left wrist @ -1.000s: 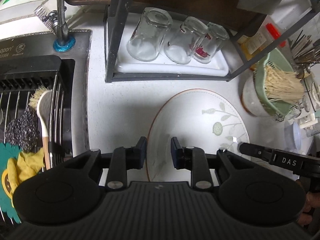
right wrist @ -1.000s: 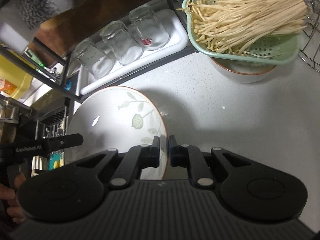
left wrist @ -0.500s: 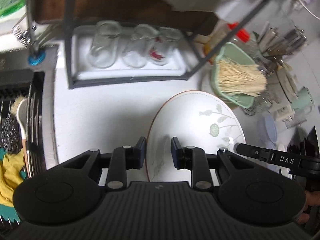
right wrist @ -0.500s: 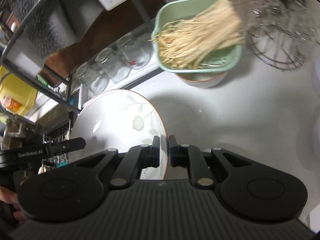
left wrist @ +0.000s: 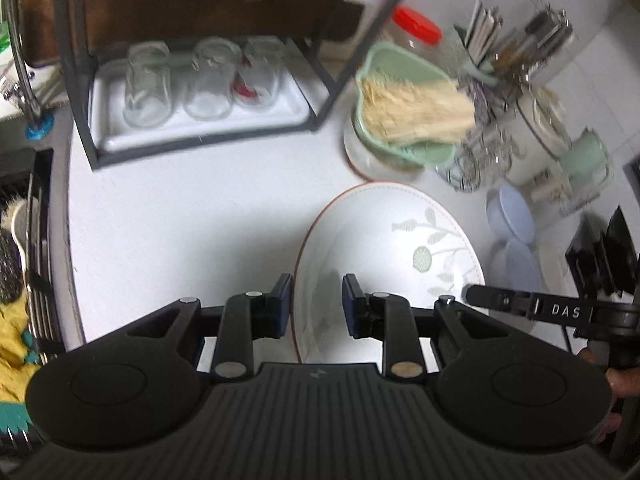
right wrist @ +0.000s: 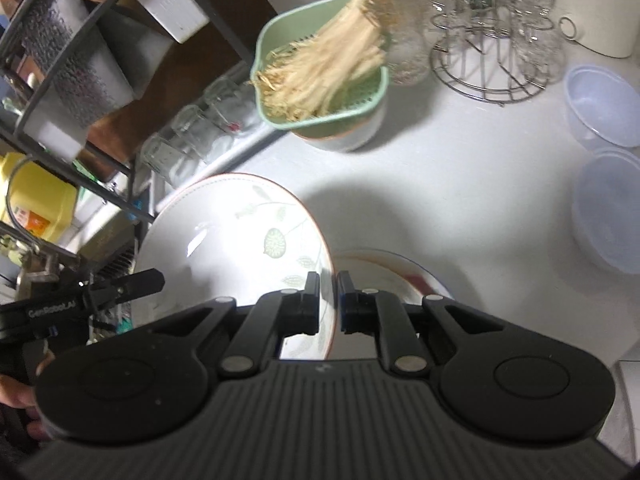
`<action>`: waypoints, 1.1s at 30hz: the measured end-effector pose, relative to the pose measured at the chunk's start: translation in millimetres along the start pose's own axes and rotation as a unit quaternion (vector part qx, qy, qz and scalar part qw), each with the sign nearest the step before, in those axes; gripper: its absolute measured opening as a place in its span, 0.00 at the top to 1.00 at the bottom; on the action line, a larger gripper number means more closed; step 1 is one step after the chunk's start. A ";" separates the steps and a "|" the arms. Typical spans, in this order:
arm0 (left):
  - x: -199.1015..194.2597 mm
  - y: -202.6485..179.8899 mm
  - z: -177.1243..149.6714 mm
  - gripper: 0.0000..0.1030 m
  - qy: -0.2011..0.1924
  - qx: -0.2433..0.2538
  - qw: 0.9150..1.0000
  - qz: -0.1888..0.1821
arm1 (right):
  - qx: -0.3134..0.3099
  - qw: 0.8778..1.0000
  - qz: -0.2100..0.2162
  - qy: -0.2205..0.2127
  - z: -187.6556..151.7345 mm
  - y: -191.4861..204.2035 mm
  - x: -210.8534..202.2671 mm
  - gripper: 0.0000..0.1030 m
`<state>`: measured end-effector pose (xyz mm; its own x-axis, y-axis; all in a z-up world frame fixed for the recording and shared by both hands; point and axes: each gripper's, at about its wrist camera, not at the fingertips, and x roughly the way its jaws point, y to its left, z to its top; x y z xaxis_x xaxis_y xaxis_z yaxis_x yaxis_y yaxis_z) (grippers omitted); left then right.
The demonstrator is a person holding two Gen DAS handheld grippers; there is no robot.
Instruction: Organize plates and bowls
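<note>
Both grippers are clamped on opposite rims of the leaf-patterned plate (left wrist: pixel 384 256): left gripper (left wrist: pixel 316 304), right gripper (right wrist: pixel 329 300). Since a second ago the plate has been carried clear of the glass rack (left wrist: pixel 200 92); another plate (right wrist: pixel 384 276) now lies just beyond, likely the stacking target

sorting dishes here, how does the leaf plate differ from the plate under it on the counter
The leaf plate is held up by both hand-held grippers, right and left; the lower plate lies flat on the counter. The leaf plate has green leaf prints; the lower plate shows a reddish smear. Both are round and white.
</note>
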<state>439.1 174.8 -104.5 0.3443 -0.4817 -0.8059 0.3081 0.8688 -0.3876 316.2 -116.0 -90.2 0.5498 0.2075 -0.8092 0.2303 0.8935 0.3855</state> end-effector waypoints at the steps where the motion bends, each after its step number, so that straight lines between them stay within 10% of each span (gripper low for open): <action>1: 1.6 -4.2 -4.2 0.72 0.003 0.002 1.000 0.002 | 0.001 1.000 -0.001 0.004 -2.9 -5.1 -1.4 0.89; 33: 53.1 -60.1 -56.2 0.72 0.039 0.056 0.991 0.115 | -0.046 0.998 -0.020 0.031 -45.4 -52.1 15.4 0.89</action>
<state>389.0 103.5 -149.1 0.3494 -0.2580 -0.9008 0.3274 0.9344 -0.1406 276.2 -141.3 -142.9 0.4907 0.1919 -0.8499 0.1755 0.9337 0.3121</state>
